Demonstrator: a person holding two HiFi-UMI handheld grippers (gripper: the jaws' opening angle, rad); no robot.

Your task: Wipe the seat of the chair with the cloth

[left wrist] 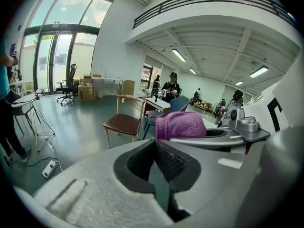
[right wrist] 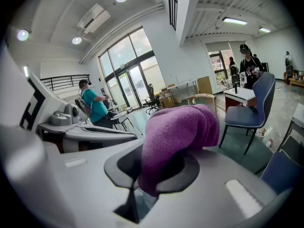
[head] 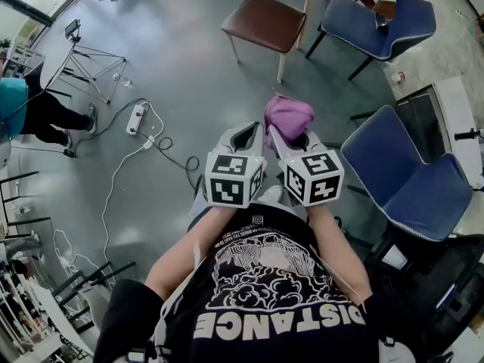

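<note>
A wooden chair with a brown seat (head: pixel 265 23) stands on the grey floor ahead of me, well beyond both grippers; it also shows in the left gripper view (left wrist: pixel 122 122). My right gripper (head: pixel 286 136) is shut on a purple cloth (head: pixel 287 116), which bunches up over its jaws (right wrist: pixel 178 137). In the left gripper view the cloth (left wrist: pixel 183 125) sits just to the right. My left gripper (head: pixel 248 134) is held beside the right one, jaws together with nothing between them (left wrist: pixel 159 167). Both are at waist height, clear of the chair.
Two blue chairs stand to the right, one far (head: pixel 378 25) and one near (head: pixel 416 176). A power strip with cables (head: pixel 138 118) lies on the floor at left. A person in a teal top (head: pixel 23 108) stands by a wire-legged table (head: pixel 76 59) far left.
</note>
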